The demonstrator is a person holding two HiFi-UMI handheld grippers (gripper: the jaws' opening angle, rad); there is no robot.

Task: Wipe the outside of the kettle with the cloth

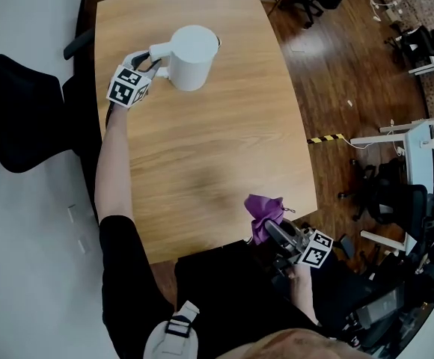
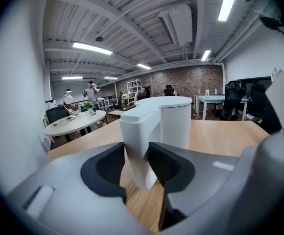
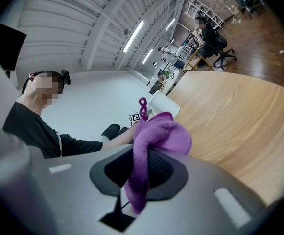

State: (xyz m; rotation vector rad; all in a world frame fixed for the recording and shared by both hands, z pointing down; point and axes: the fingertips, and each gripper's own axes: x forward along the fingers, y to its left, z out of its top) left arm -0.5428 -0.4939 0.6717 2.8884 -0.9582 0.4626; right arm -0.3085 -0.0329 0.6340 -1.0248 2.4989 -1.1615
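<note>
Table (image 1: 202, 148): pale wood with rounded corners, on a dark wooden floor (image 1: 337, 66).
Kettle (image 1: 193, 57): white, upright, lid on, at the table's far end, about 12 o'clock in the head view. In the left gripper view the kettle (image 2: 174, 121) stands dead ahead.
Handle (image 1: 159, 51): sticks out from the kettle body toward 9 o'clock. From the left gripper view the handle (image 2: 139, 146) is a white vertical bar.
Left gripper (image 1: 157, 62): comes in from 9 o'clock of the kettle. In its own view the left gripper (image 2: 138, 165) has its jaws drawn in on the handle, a dark pad pressing each side.
Marker cube (image 1: 127, 87): rides behind the left jaws, toward 8 o'clock of the kettle.
Cloth (image 1: 262, 212): purple and bunched, over the table's near edge at about 5 o'clock, well apart from the kettle. In the right gripper view the cloth (image 3: 159, 131) humps above the jaws, one fold hangs below them, and a small loop stands up on top.
Right gripper (image 1: 271, 226): points toward 11 o'clock. In its own view the right gripper (image 3: 141, 168) has its jaws nipped tight on the cloth.
Chair (image 1: 22, 111): black, off the table's 9 o'clock side.
</note>
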